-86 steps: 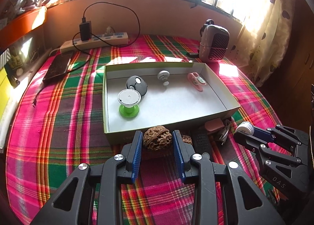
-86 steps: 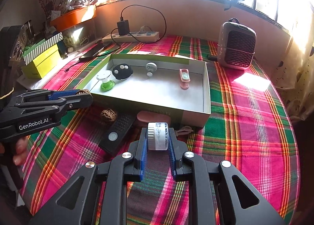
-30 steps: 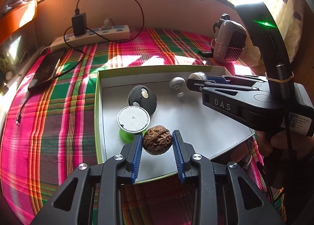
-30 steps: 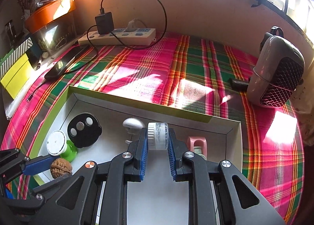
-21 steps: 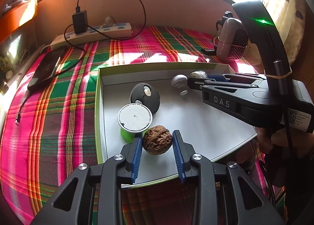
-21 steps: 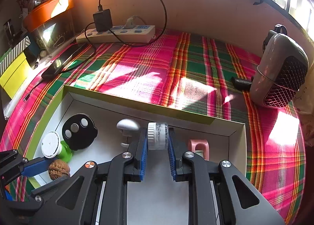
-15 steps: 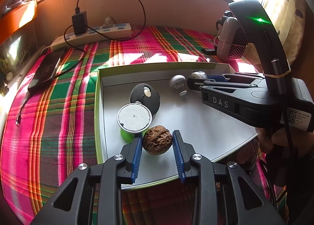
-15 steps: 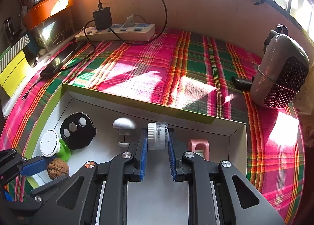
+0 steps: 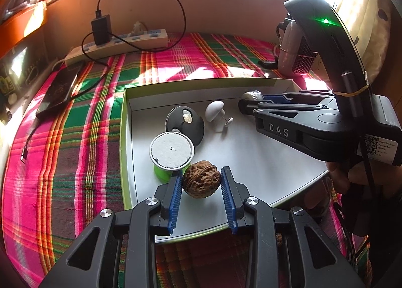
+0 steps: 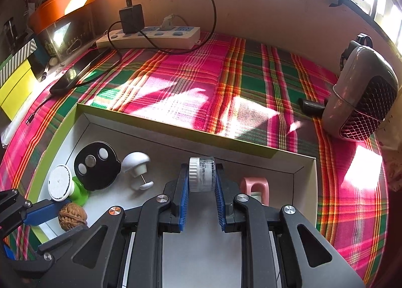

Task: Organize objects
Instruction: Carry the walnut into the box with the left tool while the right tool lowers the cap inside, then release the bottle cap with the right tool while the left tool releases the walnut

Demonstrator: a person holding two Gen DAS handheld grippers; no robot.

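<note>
A shallow green-rimmed box (image 9: 201, 82) with a white floor lies on the plaid cloth. My left gripper (image 9: 201, 182) is shut on a brown walnut (image 9: 201, 178), held over the box's near left part beside a white-topped green spool (image 9: 171, 151). My right gripper (image 10: 201, 182) is shut on a small white-capped clear jar (image 10: 201, 174), held over the box's far side; it also shows in the left wrist view (image 9: 252, 95). In the box lie a black disc (image 10: 95, 165), a white mushroom-shaped knob (image 10: 137, 163) and a pink item (image 10: 254, 187).
A white power strip (image 10: 150, 36) with charger and cable lies at the back. A black phone (image 9: 57, 88) lies left of the box. A small grey heater (image 10: 361, 96) stands at the right. Yellow and orange boxes (image 10: 15, 81) stand at the far left.
Both grippers went from the cloth in front of the box to over the box, carrying the walnut and the jar. In the last second they barely moved.
</note>
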